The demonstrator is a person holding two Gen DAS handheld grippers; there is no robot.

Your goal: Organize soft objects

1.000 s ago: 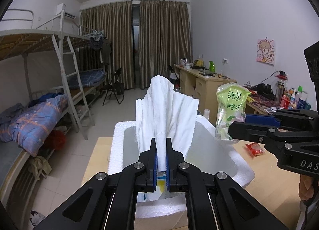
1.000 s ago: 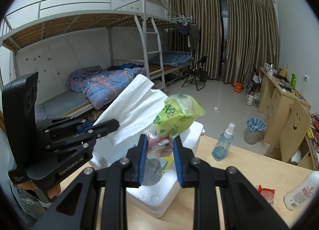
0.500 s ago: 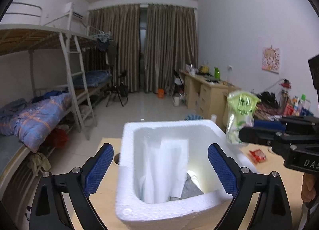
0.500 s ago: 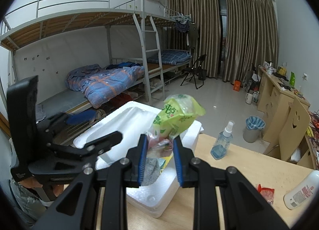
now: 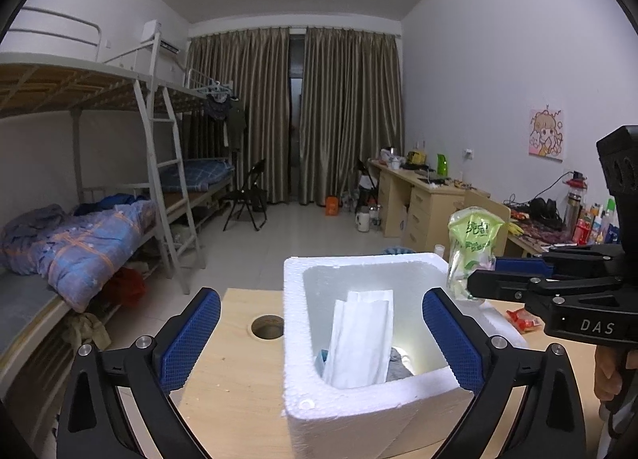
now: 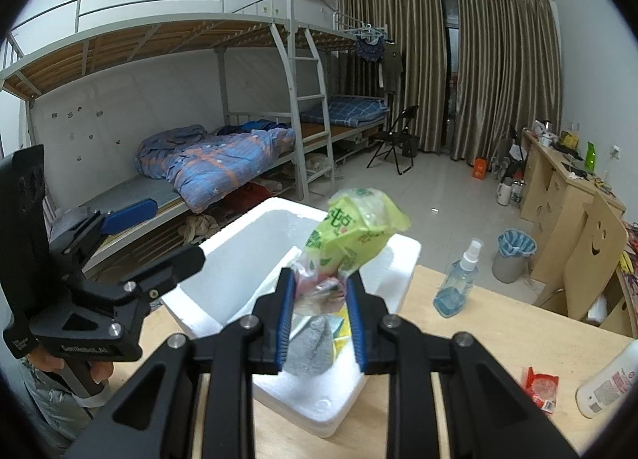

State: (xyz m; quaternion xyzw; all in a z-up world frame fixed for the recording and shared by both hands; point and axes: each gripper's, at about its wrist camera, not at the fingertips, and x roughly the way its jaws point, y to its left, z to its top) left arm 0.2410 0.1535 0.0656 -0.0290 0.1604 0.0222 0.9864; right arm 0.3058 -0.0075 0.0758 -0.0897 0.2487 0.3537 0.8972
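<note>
A white foam box (image 5: pixel 359 411) stands on the wooden table. A folded white cloth (image 5: pixel 361 339) stands inside it, leaning on grey fabric (image 5: pixel 398 357). My left gripper (image 5: pixel 319 339) is open and empty, its jaws wide on either side of the box's near end; it also shows in the right wrist view (image 6: pixel 155 232). My right gripper (image 6: pixel 321 311) is shut on a green plastic bag (image 6: pixel 355 236) and holds it above the box's right rim (image 6: pixel 398 259). The bag also shows in the left wrist view (image 5: pixel 472 248).
A round hole (image 5: pixel 267 326) is cut in the table (image 5: pixel 231 399) left of the box. A blue spray bottle (image 6: pixel 458 279), a red packet (image 6: pixel 540 385) and a white bottle (image 6: pixel 606 383) lie on the table to the right. Bunk beds (image 6: pixel 223 164) stand behind.
My left gripper opened and let go of the white cloth, which dropped into the foam box. The left gripper then drew back. The right gripper kept hold of the green bag.
</note>
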